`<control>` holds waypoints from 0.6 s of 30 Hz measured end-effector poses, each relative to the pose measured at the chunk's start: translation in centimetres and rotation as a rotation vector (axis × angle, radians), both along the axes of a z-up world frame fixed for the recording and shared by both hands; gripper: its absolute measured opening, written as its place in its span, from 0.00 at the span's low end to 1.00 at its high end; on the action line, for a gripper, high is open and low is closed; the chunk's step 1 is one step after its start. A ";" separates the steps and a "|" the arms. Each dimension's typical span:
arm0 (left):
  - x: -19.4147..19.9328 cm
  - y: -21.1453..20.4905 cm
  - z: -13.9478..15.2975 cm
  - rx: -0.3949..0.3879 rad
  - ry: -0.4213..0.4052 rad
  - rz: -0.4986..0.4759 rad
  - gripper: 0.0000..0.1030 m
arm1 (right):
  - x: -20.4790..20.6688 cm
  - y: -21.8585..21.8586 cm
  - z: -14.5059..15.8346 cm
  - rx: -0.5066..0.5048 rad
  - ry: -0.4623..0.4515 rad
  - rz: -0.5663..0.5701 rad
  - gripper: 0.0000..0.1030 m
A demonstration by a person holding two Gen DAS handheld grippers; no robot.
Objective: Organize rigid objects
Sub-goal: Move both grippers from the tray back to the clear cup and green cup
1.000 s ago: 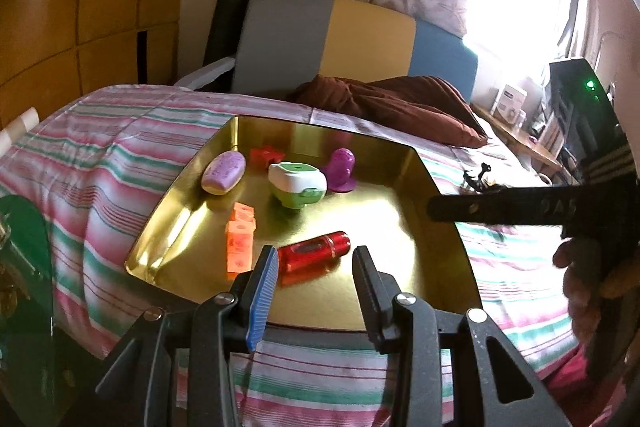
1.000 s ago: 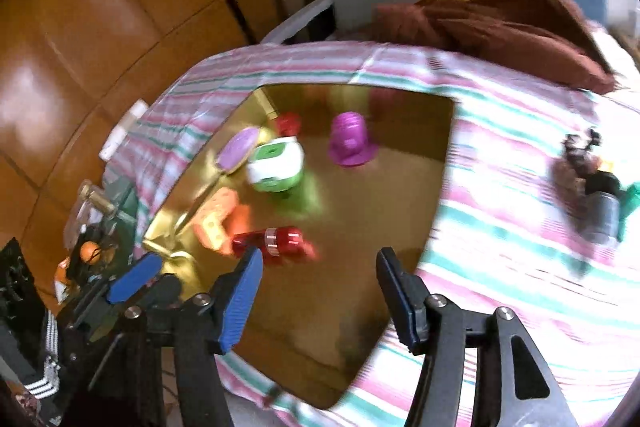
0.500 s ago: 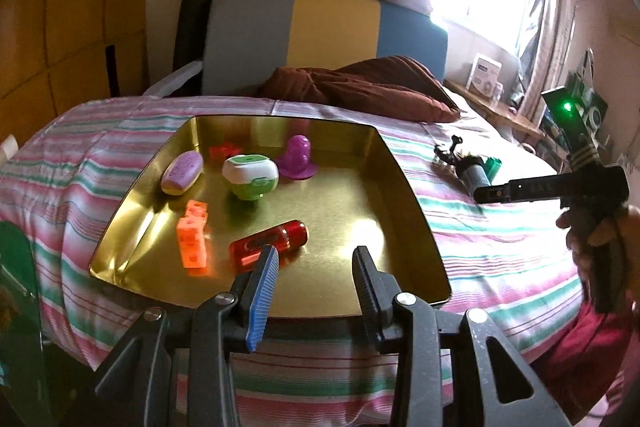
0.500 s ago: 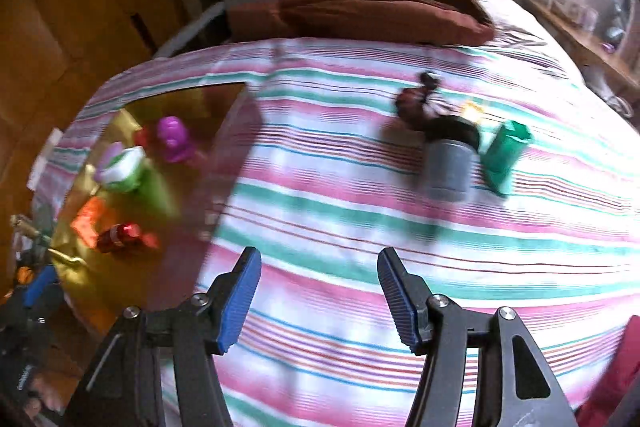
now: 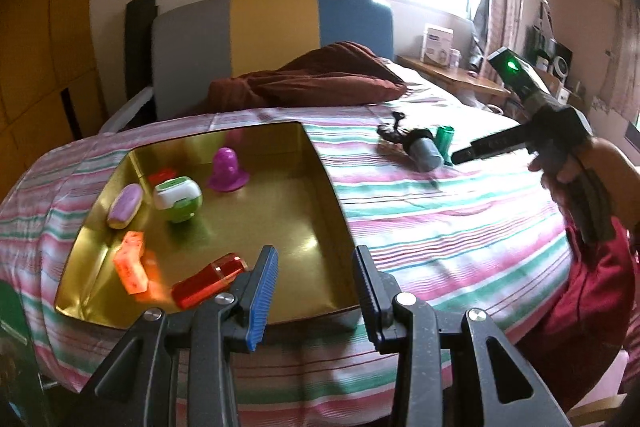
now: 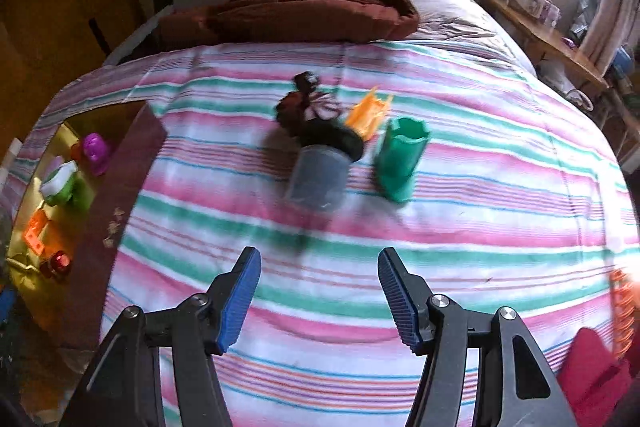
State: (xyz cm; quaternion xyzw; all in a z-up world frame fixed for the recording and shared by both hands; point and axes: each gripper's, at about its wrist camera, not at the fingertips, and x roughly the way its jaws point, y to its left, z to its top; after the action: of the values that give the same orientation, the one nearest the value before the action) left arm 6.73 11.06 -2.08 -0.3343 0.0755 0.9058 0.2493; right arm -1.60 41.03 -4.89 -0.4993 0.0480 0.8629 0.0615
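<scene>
Now both our grippers hang open and empty over the striped bed.

Our left gripper (image 5: 314, 283) sits at the near rim of the gold tray (image 5: 332, 183), which holds a purple cup (image 5: 227, 169), a green-and-white case (image 5: 178, 197), a lilac oval (image 5: 125, 205), orange blocks (image 5: 130, 261) and a red cylinder (image 5: 208, 279). Our right gripper (image 6: 318, 297) faces a grey jar (image 6: 318, 173) lying just beside a green cup (image 6: 400, 157), an orange piece (image 6: 366, 113) and a dark tangle (image 6: 306, 105) on the bedspread (image 6: 480, 211).
</scene>
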 end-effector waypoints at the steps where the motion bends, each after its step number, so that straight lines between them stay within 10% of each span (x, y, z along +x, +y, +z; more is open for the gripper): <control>1: 0.1 0.2 0.0 -0.002 -0.001 -0.008 0.37 | -0.2 0.5 0.0 0.015 0.000 -0.005 0.62; 18: -1.7 6.1 0.4 0.002 -0.093 -0.115 0.37 | -3.2 9.9 -3.9 -0.056 -0.014 -0.211 0.62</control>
State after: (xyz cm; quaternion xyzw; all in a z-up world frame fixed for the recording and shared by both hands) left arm 5.05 17.18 -1.68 -0.3710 0.0821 0.8734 0.3046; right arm -4.78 50.95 -8.83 -0.4991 0.1238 0.8464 0.1386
